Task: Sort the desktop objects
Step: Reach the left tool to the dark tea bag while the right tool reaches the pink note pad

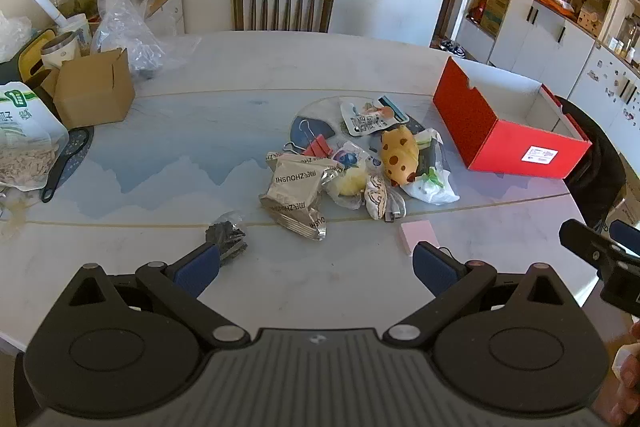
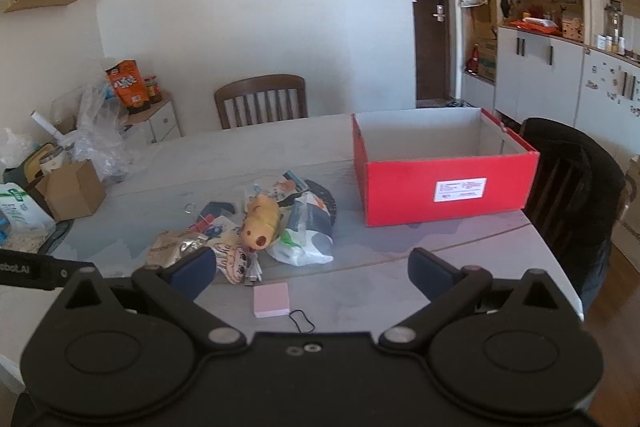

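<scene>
A pile of small objects lies mid-table: a yellow spotted plush toy (image 1: 399,155) (image 2: 261,219), silver snack packets (image 1: 296,193), a red binder clip (image 1: 316,149), a white plastic bag (image 1: 433,183) (image 2: 306,237) and a cable. A pink sticky-note pad (image 1: 418,235) (image 2: 271,299) lies nearer me. An open red box (image 1: 504,143) (image 2: 444,195) stands to the right of the pile. My left gripper (image 1: 316,267) is open and empty above the near table edge. My right gripper (image 2: 312,271) is open and empty, over the pad.
A cardboard box (image 1: 94,89) (image 2: 74,189), clear plastic bags (image 1: 124,23), a cup and a food bag (image 1: 24,143) crowd the left side. A small dark bundle (image 1: 226,233) lies near my left finger. Wooden chairs stand at the far side (image 1: 284,5) and right (image 2: 572,187).
</scene>
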`<state>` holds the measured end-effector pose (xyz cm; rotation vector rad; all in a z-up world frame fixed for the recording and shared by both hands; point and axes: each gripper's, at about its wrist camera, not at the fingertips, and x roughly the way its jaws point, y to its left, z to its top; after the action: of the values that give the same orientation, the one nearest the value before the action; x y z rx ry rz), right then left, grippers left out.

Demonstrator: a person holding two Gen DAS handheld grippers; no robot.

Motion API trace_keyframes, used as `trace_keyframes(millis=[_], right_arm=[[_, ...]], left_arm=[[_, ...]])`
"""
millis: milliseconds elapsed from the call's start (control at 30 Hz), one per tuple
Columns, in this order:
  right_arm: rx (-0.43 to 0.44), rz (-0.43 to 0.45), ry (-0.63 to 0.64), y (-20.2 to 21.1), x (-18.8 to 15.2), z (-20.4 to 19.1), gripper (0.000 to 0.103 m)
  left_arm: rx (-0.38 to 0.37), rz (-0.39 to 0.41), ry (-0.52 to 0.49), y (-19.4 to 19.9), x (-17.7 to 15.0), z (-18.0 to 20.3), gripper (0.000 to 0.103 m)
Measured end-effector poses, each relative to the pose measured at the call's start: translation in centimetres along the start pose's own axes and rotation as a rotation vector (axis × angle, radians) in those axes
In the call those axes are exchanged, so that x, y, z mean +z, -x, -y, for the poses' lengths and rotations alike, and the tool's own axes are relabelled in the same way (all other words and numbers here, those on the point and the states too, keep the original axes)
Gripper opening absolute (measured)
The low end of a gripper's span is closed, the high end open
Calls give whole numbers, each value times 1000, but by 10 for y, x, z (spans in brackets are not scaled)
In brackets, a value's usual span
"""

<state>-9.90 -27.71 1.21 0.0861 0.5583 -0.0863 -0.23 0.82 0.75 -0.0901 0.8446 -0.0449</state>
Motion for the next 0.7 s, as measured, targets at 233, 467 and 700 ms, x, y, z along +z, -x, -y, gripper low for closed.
trace_keyframes(millis=[233,467,700], right_arm=[[55,-11,75,-5,1,-3,102],[69,-10,125,-11,-3,-6,100],[74,-58,138,-37,-12,-15,100]], left_arm=[[-3,31,-14,-1,4,4,103],[31,62,-10,-11,3,-1,103],[60,42,-26,-39,1,-18,103]])
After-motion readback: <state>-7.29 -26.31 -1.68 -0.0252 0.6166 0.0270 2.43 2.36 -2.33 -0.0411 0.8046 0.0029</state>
